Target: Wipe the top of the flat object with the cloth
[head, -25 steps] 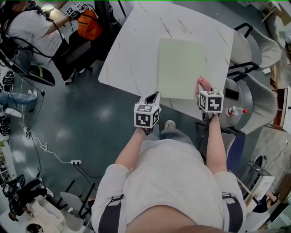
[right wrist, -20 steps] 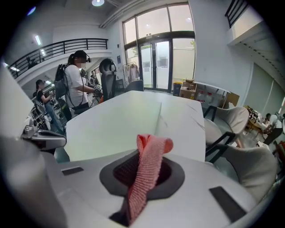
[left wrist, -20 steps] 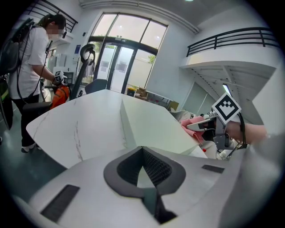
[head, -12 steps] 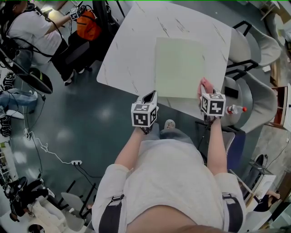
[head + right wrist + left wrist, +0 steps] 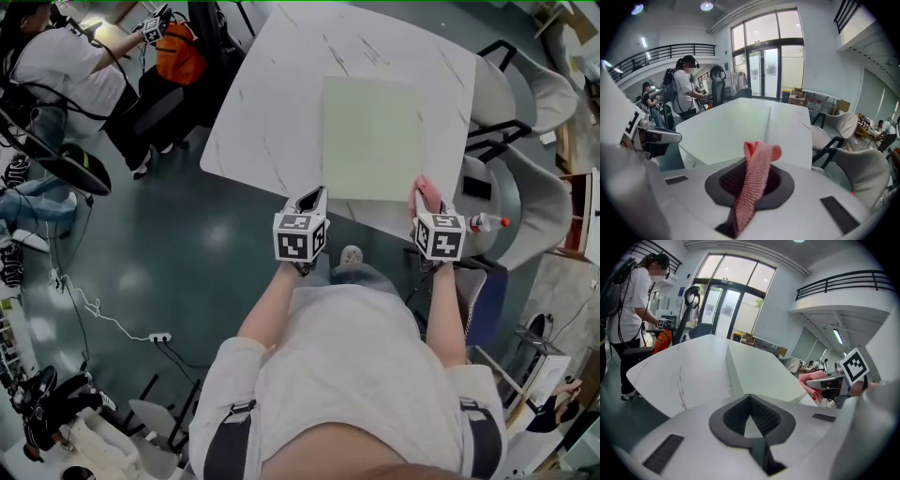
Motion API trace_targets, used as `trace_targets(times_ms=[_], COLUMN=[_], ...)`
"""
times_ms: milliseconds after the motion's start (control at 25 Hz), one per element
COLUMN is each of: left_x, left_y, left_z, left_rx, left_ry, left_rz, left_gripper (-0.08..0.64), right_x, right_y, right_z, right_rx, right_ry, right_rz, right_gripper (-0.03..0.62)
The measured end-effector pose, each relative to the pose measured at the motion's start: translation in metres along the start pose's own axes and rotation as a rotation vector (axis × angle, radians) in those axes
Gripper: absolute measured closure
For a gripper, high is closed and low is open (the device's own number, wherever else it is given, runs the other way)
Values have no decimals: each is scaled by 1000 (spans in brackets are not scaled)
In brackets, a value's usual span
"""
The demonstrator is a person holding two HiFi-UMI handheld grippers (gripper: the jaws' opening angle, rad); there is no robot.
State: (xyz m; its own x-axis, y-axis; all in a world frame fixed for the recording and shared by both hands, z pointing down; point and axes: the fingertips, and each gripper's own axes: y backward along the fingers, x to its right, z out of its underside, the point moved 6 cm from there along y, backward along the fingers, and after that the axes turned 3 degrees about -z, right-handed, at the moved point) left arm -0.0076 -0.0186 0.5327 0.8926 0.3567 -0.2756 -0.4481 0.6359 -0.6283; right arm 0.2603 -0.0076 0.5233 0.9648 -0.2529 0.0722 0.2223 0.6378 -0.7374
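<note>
- right hand-held gripper (image 5: 427, 202), jaws clamped on the pink cloth (image 5: 757, 168), has drawn back toward the person over the past second; it now sits just off the near right corner of the flat pale-green board (image 5: 370, 139).
- a second ago the cloth lay on that corner of the board; now it hangs at the board's near edge, and from above it is hard to say whether any fold still touches the surface.
- the right gripper view shows the cloth standing up from between the jaws in a loose loop, with the board stretching away ahead of it rather than beneath it.
- left hand-held gripper (image 5: 313, 201) has barely moved, its jaws together on nothing; it floats off the board's near left corner, beyond the rim of the white marbled table (image 5: 272, 103) and clear of the board.
- the board itself has not shifted; it lies flat with its far edge toward the middle of the table.
- read as a judgement: a wiping stroke has run out at the board's near edge, and the cloth would have to be carried back over the board if more of the top is to be wiped.
</note>
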Motion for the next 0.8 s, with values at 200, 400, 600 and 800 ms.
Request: trace_targets(times_ms=[200, 400, 600, 800], left_x=[-2, -12, -38, -52], left_y=[3, 11, 15, 4], left_z=[-2, -2, -8, -14], left_rx=[5, 29, 82, 34], left_ry=[-3, -27, -13, -19], left_rz=[0, -35, -114, -65], left_gripper=[545, 546, 546, 546], right_x=[-11, -32, -43, -44], right_y=[-2, -8, -14, -13], right_z=[-2, -5, -9, -10], right_rx=[1, 10, 8, 1], right_ry=[0, 1, -1, -33], right_rz=[17, 11, 24, 51], right_gripper=[558, 558, 557, 558])
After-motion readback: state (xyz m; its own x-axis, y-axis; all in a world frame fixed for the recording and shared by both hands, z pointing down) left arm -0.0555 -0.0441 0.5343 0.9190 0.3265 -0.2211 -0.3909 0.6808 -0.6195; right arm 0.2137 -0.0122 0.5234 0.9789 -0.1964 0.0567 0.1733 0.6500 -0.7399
